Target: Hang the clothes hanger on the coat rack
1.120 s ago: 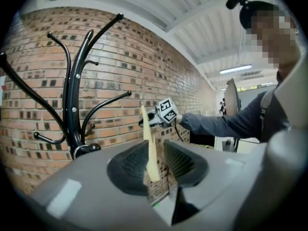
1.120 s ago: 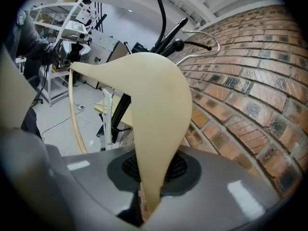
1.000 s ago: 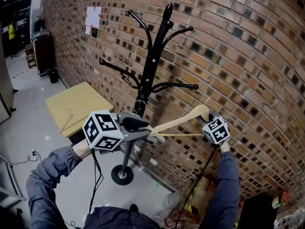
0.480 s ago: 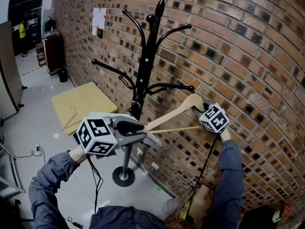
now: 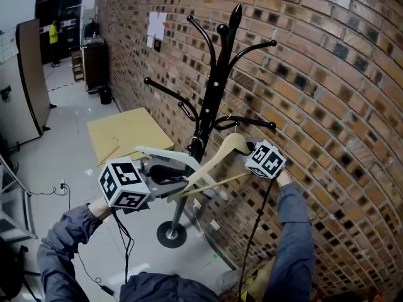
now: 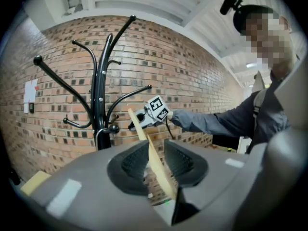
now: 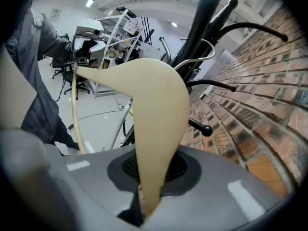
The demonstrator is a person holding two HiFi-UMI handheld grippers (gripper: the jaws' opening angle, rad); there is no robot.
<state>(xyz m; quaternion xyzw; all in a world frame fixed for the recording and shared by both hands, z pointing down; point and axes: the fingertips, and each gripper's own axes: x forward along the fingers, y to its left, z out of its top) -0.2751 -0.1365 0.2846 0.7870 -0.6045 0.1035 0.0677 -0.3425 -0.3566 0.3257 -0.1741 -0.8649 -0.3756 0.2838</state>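
Note:
A wooden clothes hanger (image 5: pixel 217 162) spans between both grippers in front of the black coat rack (image 5: pixel 217 93). My left gripper (image 5: pixel 184 186) is shut on its lower left end, and the wood shows between the pads (image 6: pixel 155 165). My right gripper (image 5: pixel 247 148) is shut on the hanger's curved top (image 7: pixel 154 119), just right of the pole. The hanger's metal hook (image 7: pixel 201 51) curls beside the pole (image 7: pixel 204 18), by the lower right arm (image 5: pixel 252 122). I cannot tell whether the hook touches that arm.
A brick wall (image 5: pixel 327 106) stands close behind the rack. The rack's round base (image 5: pixel 171 234) rests on the grey floor. A low tan board (image 5: pixel 126 134) with another hanger (image 5: pixel 110 155) lies to the left. A cable (image 5: pixel 252 231) hangs under my right arm.
My right gripper has swung left toward the rack pole, carrying the hanger's top and hook up to the lower right arm. My left gripper has dipped slightly and keeps its grip.

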